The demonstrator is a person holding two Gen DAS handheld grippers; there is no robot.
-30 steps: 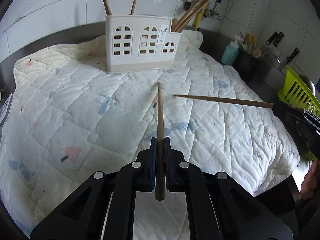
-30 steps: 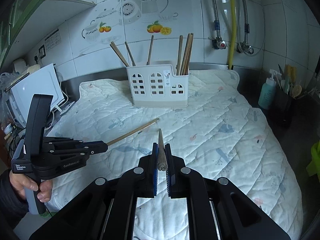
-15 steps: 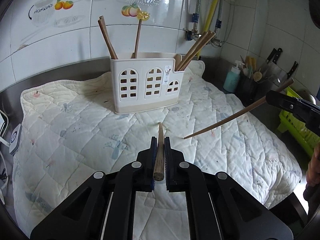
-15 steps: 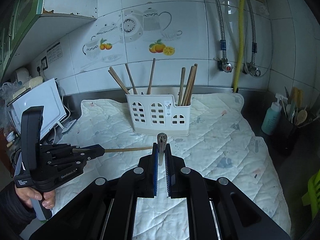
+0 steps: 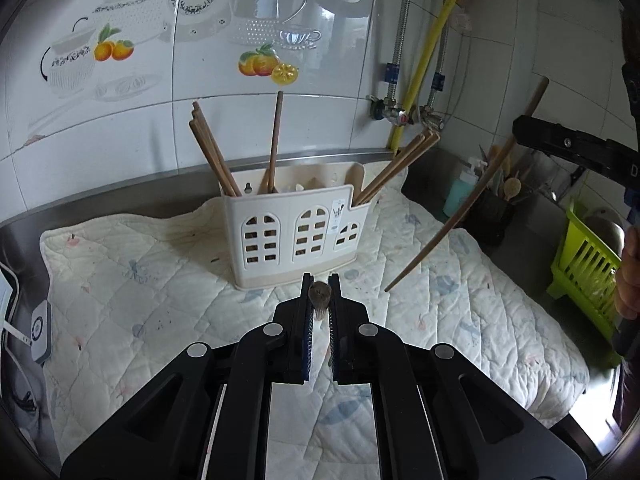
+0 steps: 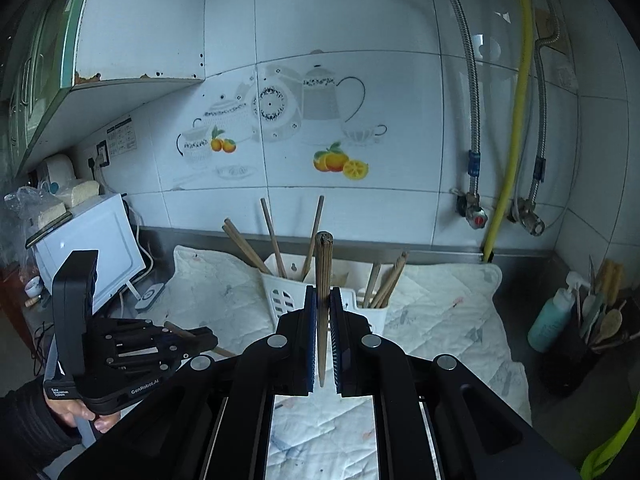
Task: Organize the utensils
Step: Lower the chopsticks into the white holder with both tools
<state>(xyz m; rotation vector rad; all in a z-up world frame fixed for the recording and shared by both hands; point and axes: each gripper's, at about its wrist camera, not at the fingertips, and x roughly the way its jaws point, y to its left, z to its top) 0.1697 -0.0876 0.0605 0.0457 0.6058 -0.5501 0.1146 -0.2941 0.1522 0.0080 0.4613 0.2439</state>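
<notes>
A cream utensil holder (image 5: 298,230) with arched cut-outs stands on the quilted mat (image 5: 120,280) near the wall, with several wooden chopsticks in it. It also shows in the right wrist view (image 6: 280,296). My left gripper (image 5: 319,304) is shut on a wooden chopstick (image 5: 319,299), seen end-on, just in front of the holder. My right gripper (image 6: 323,300) is shut on another chopstick (image 6: 322,280), held steeply upright above the holder's near side. In the left wrist view that chopstick (image 5: 468,200) slants down at the right. The left gripper body (image 6: 120,344) shows at lower left.
A green dish rack (image 5: 588,264), a teal bottle (image 5: 458,196) and a dark utensil pot (image 5: 496,208) stand at the right. A white appliance (image 6: 88,248) sits at the left. Pipes and a yellow hose (image 6: 508,152) run down the tiled wall.
Both grippers have risen and tilted their chopsticks from level to steeply upright. Both views now look higher up the wall, with the holder closer.
</notes>
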